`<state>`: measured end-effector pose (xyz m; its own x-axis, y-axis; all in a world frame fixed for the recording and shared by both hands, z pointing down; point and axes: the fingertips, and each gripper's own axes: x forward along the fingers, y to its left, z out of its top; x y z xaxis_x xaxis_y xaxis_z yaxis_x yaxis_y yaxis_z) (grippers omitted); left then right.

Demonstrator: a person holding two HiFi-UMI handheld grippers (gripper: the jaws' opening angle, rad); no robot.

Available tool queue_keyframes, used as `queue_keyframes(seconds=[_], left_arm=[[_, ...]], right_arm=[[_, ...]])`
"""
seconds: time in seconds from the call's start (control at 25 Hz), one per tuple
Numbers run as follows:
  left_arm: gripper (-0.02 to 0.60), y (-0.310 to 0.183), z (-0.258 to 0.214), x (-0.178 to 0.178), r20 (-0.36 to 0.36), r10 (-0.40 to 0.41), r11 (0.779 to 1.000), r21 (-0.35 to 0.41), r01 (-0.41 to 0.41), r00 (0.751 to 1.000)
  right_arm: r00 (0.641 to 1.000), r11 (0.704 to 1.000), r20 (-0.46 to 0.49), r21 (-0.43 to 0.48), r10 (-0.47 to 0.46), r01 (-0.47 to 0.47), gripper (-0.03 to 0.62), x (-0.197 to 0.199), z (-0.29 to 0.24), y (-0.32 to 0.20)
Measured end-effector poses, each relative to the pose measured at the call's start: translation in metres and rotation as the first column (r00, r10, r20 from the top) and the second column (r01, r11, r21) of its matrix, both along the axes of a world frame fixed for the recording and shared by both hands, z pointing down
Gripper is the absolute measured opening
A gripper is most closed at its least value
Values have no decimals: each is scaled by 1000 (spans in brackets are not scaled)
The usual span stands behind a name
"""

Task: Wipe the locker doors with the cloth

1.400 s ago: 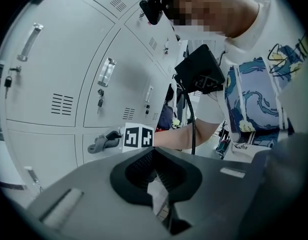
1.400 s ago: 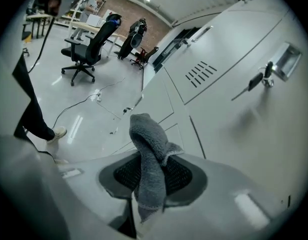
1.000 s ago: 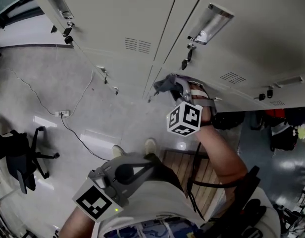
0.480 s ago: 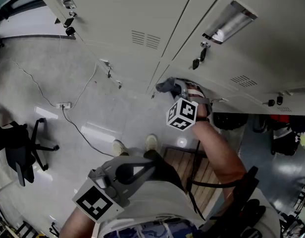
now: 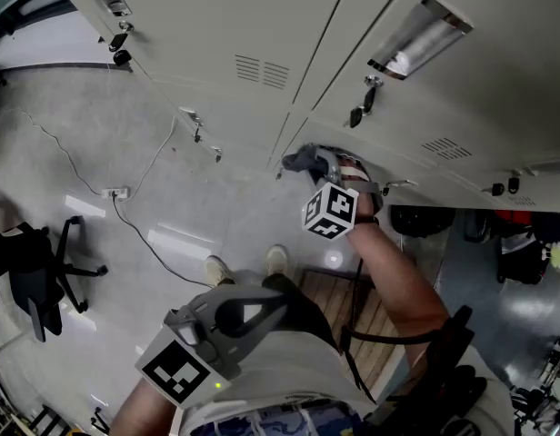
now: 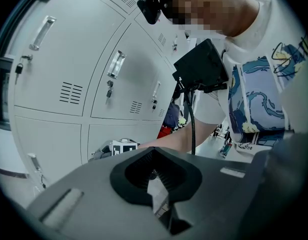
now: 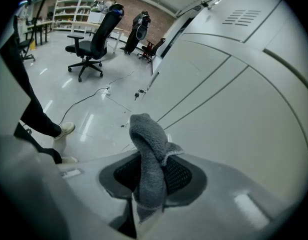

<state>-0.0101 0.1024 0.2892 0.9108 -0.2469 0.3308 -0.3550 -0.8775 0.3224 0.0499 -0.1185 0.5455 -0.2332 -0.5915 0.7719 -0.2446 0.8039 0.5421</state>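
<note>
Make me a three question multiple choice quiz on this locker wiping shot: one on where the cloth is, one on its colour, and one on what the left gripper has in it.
1. Where is the cloth?
A) lying on the floor
B) between the jaws of the right gripper
C) hung on a locker handle

2. What colour is the cloth?
A) grey
B) red
C) yellow

3. What does the left gripper hold?
A) a spray bottle
B) a second cloth
C) nothing

Answers:
1 B, the right gripper view shows the jaws pinching it.
2 A, its pile is plain grey.
3 C, the left gripper view shows nothing between its jaws.
</note>
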Motion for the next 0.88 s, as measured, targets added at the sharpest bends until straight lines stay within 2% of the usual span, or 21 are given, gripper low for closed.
queue_keyframes(seconds=[0.24,0.6,0.72,0.88], left_arm=[[3,2,-8,5,-18,14,1000,24,-14,1000],[3,7,-13,6,-33,25,999,36,-24,999],[3,9,-12,4,-20,26,999,37,-26,999],[3,12,-10,0,-11,13,1000,26,-13,1000]], right_arm=[[1000,1000,17,14,-15,15,112,2,-35,20],[993,978,92,203,-73,53,112,-27,-156,17],[995,979,69,199,-69,54,112,-33,-146,2],[997,988,50,140,-65,57,112,-32,-107,-9]])
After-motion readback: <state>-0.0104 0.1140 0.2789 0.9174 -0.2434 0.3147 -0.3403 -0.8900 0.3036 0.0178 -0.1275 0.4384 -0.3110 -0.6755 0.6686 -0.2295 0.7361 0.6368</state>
